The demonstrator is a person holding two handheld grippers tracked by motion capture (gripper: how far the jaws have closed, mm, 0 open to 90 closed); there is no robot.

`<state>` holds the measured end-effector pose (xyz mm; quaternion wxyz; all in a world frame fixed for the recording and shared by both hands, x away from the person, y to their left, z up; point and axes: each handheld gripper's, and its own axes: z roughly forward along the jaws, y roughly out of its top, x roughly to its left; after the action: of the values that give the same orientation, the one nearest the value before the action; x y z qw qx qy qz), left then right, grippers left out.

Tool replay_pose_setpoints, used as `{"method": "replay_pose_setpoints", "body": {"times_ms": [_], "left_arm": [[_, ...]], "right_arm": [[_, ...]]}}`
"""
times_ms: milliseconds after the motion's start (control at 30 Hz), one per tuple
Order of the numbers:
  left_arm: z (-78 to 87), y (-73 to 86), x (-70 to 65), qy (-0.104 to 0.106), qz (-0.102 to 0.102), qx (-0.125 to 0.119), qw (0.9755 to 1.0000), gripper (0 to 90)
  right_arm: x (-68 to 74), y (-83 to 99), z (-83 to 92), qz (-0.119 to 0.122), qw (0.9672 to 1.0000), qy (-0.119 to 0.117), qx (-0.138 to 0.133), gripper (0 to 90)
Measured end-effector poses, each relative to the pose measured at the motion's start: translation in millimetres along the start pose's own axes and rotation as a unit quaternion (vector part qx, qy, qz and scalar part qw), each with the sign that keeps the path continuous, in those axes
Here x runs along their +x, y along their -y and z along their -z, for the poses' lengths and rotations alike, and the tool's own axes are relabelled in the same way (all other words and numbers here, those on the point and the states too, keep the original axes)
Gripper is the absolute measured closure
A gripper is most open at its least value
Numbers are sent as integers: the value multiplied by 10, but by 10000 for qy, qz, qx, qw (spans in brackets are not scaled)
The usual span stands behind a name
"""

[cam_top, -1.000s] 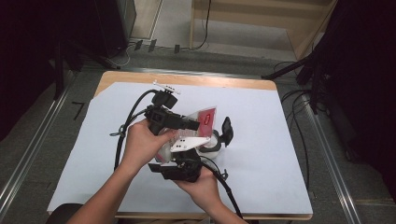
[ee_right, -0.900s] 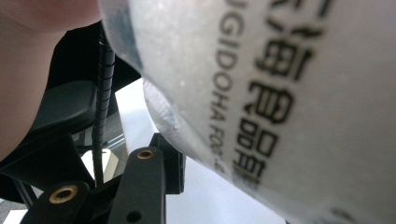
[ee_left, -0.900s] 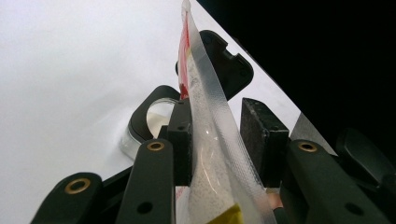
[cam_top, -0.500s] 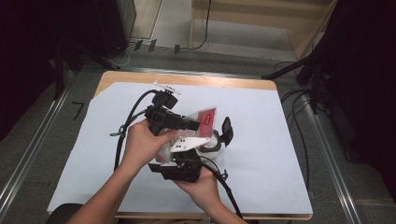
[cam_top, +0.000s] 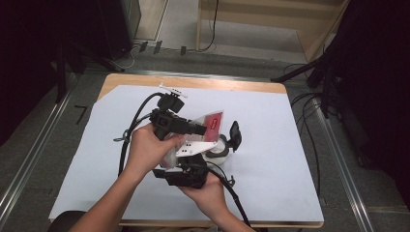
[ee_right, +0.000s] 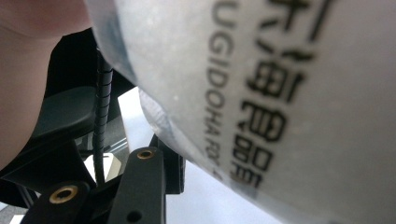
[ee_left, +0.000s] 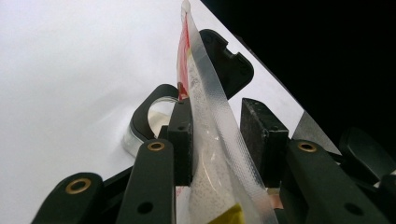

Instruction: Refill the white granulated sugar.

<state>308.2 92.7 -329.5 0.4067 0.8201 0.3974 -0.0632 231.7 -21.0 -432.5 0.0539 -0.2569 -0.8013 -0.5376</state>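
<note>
While the clear food pouch (cam_top: pixel 196 140) with its red printed end is held up at centre frame of the high view, above the paper-covered bench (cam_top: pixel 290 159), the work is judged to be midway; the pouch has been lifted off the bench and is shared between both tools, but nothing looks poured or opened yet; a round glass dish (cam_top: pixel 218 151) with a black holder sits just beside it, right of centre, apparently unfilled. In the left gripper view the left gripper (ee_left: pixel 219 135) is seen partly spread, the pouch (ee_left: pixel 210 140) lying against one pad with a gap to the other, so a firm pinch is doubtful; for the right gripper (cam_top: pixel 186 175), low centre, it cannot be told whether the pouch (ee_right: pixel 280 93) is clamped; compared with the earlier frames, nothing is seen to differ, hands and pouch being unmoved.
</note>
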Motion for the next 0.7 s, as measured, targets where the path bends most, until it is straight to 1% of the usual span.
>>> {"method": "replay_pose_setpoints", "body": {"times_ms": [133,233,700], "left_arm": [[1,1,6,30,14,3,10000,669],[7,-2,-1,-1,5,37,10000,667],[-1,0,-6,22,8,-11,10000,651]], "right_arm": [[3,-2,-2,-1,10000,-18,13,627],[6,-4,-2,5,10000,-19,17,629],[3,-9,6,-91,10000,-32,0,632]]}}
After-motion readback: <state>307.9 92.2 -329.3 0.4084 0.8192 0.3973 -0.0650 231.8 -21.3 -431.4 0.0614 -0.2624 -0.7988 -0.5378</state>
